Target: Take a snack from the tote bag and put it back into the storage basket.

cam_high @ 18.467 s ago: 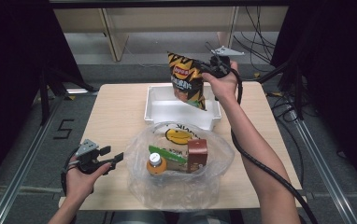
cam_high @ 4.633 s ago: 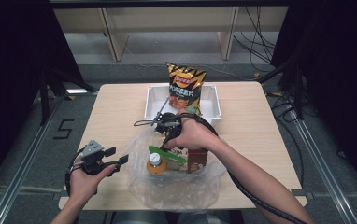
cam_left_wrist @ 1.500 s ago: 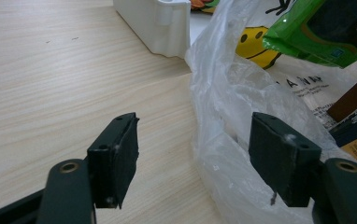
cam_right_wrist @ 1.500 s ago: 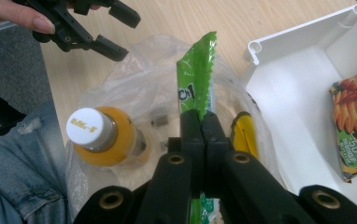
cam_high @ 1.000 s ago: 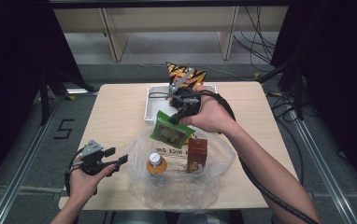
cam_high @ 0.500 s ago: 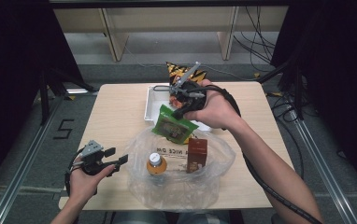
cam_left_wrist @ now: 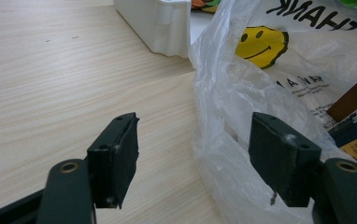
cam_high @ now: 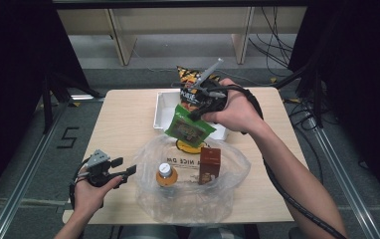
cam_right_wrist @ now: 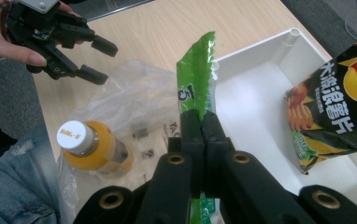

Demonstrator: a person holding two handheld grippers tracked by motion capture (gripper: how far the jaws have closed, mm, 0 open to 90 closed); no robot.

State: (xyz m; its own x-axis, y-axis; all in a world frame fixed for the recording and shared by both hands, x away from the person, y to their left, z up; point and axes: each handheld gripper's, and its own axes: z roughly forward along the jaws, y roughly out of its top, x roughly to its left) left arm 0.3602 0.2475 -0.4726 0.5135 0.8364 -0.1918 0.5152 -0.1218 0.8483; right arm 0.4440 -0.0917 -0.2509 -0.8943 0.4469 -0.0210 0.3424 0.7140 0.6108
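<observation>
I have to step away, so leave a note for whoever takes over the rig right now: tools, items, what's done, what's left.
Right tool: shut on the green snack packet, held in the air over the near edge of the white bin.
Left tool: open, holding nothing, beside the left edge of the plastic bag.
Done: the chip bag stands in the white bin.
Left, as it looks: lower the green snack packet into the bin and let go. The orange bottle and the brown carton are in the plastic bag, likely next.
</observation>
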